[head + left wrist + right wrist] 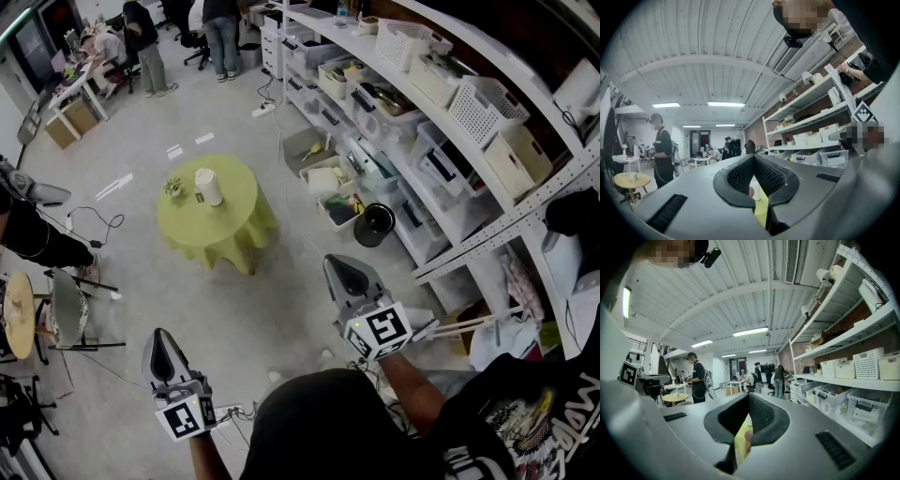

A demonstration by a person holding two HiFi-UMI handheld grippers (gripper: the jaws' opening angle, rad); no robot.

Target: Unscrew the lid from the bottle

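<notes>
Head view: you stand on the grey floor (272, 309), well apart from the round counter (239, 225), which is draped in a yellow-green cloth. The bottle (208, 187) stands upright on that counter, just beside a small plant (174, 187). Your left gripper (161, 339) and right gripper (339, 267) are both low in the picture and point toward the counter. Neither is near the bottle. Storage shelves (450, 141) loaded with bins and baskets run along the right side.

Left gripper view: the fingers (739, 177) are clenched, tips meeting, and grasp nothing. Through the slot below the tips you see the white bottle (755, 188) on the yellow-green cloth (761, 209), far ahead. A person (661, 152) stands at the left, near a small round table (629, 180).

Right gripper view: the fingers (761, 415) are likewise clenched on nothing. The bottle (749, 420) and the cloth (741, 436) show through the narrow gap between them, well ahead. The shelves (843, 371) fill the right side, and a person (697, 380) stands at the left.
</notes>
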